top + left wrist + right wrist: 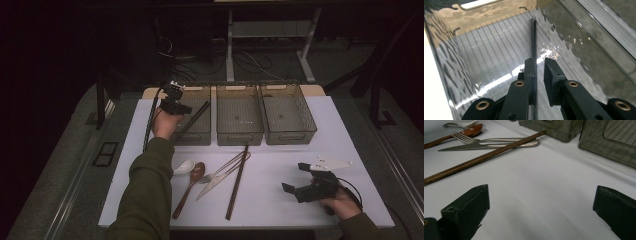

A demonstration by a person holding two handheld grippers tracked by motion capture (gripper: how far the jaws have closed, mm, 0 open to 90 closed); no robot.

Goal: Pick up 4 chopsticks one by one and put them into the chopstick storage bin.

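Left gripper [176, 102] hangs over the leftmost of 3 clear bins [196, 131] at the far side of the white table [280, 200] in the high view, a dark chopstick [195, 117] slanting from it down into that bin. Sorting appears to be the work in hand: the bins stand side by side in a row, likely 1 for each kind of utensil. Still loose on the table, near the person's side, lie a white spoon [183, 166], a wooden spoon [189, 187], a fork and knife [222, 174] and a brown chopstick [237, 182]. Right gripper [300, 181] rests low on the table, well apart from the cutlery, probably parked while the other hand works.

Left gripper view looks down into the bin [486, 57]. The chopstick [533, 45] runs up between the black jaws, lying against the left pad while the right pad stands just off it, so the grip looks slackened, not pressing. Judging from this, the stick is being let go so that it settles on the ribbed floor.

Right gripper view has both jaws set wide apart with nothing between them, bare table [544, 195] ahead, and the brown chopstick [486, 156], fork [474, 139] and knife [461, 147] beyond.
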